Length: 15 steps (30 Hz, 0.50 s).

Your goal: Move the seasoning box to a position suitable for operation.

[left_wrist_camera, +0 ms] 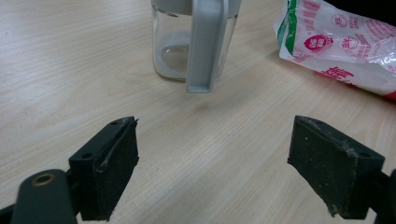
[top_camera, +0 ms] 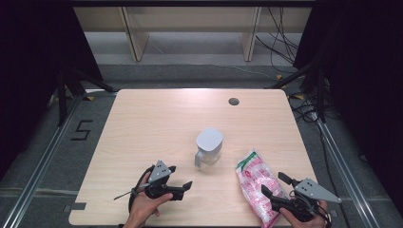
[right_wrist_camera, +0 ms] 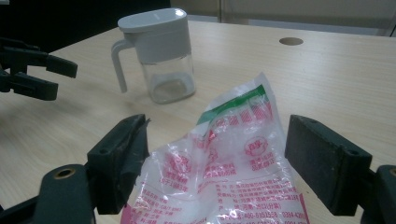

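High view: pale wood-grain counter (top_camera: 157, 118) w/ a clear jar (top_camera: 208, 147) near its middle and a plastic bag (top_camera: 256, 183) to the jar's right, toward the near edge. Jar stands upright; body is see-through glass or plastic, lid a smooth grey rounded square, grey strap handle pointing toward the left gripper (top_camera: 180, 180). Bag is crinkly, translucent, printed in pink-red w/ a green stripe at its far end; it lies flat, long axis running from the near right edge up toward the counter's centre. Its near end is cut off by the frame bottom; contents look white, can't tell more. Print is too small to read. Left gripper sits near the front edge, jaws wide, nothing between them, aimed at the jar's handle but apart from it. Right gripper (top_camera: 278, 187) has jaws wide, straddling the bag's near part; right gripper view shows gaps between black pads and bag, so no squeeze.
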{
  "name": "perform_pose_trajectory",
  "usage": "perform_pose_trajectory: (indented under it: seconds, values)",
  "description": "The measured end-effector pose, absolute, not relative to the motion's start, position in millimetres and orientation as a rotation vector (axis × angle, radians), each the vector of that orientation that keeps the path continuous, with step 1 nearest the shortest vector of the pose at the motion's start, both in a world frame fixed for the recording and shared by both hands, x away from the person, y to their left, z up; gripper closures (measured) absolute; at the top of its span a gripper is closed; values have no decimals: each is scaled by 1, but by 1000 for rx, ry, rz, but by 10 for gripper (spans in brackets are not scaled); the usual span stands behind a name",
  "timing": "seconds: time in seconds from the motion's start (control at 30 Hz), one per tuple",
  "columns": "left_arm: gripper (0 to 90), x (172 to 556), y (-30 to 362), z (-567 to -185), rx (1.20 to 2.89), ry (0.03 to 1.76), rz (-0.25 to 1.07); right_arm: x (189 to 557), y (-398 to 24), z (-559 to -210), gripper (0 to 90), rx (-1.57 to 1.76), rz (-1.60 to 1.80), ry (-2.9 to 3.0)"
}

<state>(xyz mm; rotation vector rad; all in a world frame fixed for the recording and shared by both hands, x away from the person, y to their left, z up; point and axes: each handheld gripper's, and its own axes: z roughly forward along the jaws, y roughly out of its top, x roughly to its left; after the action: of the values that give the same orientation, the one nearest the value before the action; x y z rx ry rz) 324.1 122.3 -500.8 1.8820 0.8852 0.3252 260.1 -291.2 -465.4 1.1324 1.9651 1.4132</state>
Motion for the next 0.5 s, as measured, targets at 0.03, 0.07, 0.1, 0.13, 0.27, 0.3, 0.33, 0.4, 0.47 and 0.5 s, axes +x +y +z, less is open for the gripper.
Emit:
perform_pose_trajectory:
  seconds: [0.03,0.07,0.1,0.13,0.27,0.3,0.33,0.4,0.47,0.5]
  values:
    - [151,324,122,-501,1882,885,325,260,-291,-465,221,1132,1413,1965]
    - [153,325,120,-500,1880,889,333,262,-293,-466,221,1100,1404,1964]
    - [154,326,121,-500,1904,883,343,262,-292,-466,221,1104,1409,1954]
    - [156,326,121,-500,1904,883,343,262,-292,-466,221,1104,1409,1954]
    - [170,336,110,-501,1900,867,342,259,-289,-466,227,1148,1421,1963]
    - [183,342,105,-501,1911,848,349,259,-289,-466,227,1148,1421,1963]
    - [195,344,102,-501,1913,847,343,260,-289,-466,227,1143,1431,1959]
    - [217,347,101,-500,1930,813,355,260,-289,-466,227,1143,1423,1961]
    - [283,353,93,-501,1940,783,338,260,-290,-465,228,1147,1432,1961]
    - [294,355,90,-502,1941,789,321,262,-292,-466,228,1100,1409,1955]
